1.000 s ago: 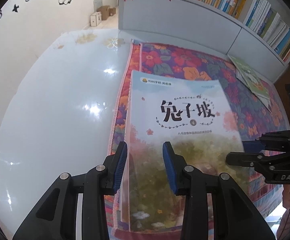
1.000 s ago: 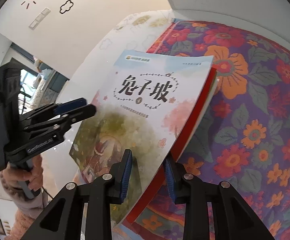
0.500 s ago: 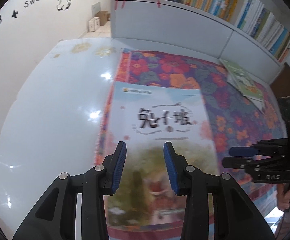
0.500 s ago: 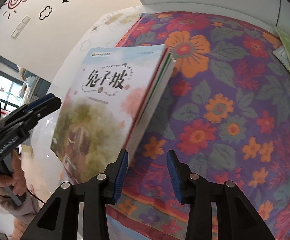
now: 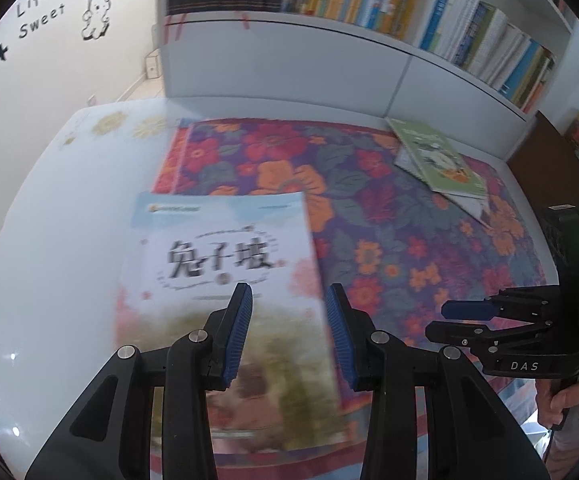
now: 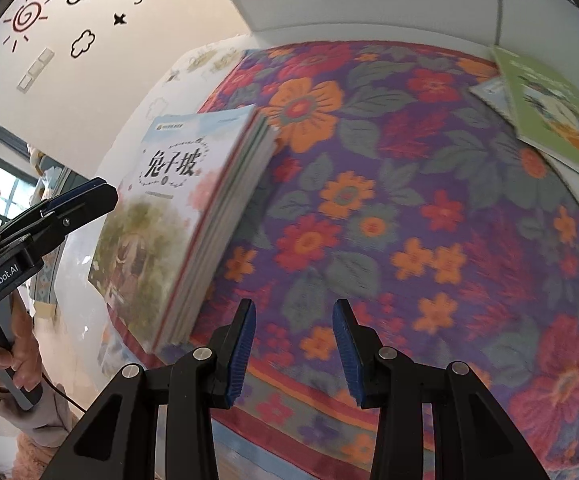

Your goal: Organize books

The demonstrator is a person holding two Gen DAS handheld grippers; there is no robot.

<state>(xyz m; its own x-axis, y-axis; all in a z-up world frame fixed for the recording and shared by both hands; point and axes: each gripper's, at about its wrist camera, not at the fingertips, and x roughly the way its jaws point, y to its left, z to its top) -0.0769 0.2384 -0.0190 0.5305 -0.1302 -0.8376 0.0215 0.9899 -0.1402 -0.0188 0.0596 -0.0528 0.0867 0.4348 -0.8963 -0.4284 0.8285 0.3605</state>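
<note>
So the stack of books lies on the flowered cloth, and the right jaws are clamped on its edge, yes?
Not quite. The stack does lie on the cloth, but the right gripper holds nothing: its jaws stand apart over bare cloth beside the stack, as the right wrist view shows.

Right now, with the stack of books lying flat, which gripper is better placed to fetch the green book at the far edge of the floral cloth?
Probably the right gripper: its open, empty jaws point over bare cloth toward the green book, while the left gripper hangs above the stack.
</note>
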